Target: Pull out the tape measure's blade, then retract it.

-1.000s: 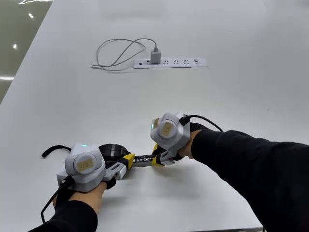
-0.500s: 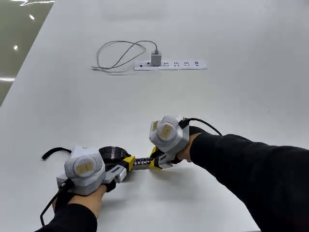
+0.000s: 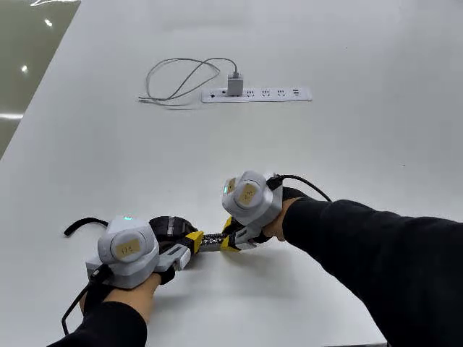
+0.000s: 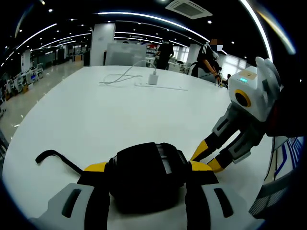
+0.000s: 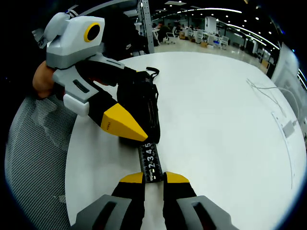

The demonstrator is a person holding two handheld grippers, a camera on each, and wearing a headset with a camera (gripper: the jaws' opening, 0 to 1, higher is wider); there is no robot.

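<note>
Here, the left gripper view opens onto the room, a wide hall with ceiling light strips and people (image 4: 206,55) standing past the far edge of the white counter (image 3: 325,159); the head view gives us its plain top from above. At 6 o'clock on it in that view the two grippers sit close together. The left gripper (image 4: 148,167) has its jaws clamped on the black tape measure (image 4: 144,184), one on each side of the case, as its own view makes plain. The right gripper (image 5: 153,178), at 3 o'clock from the case, has its jaws closed on the blade (image 5: 149,160); its own view lets us read the printed numerals on the short drawn stretch. A power strip (image 3: 257,94) with a charger (image 3: 235,85) and looped cable (image 3: 177,76) lies at 12 o'clock, well apart. A black strap (image 3: 83,224) trails at 9 o'clock from the case.
</note>
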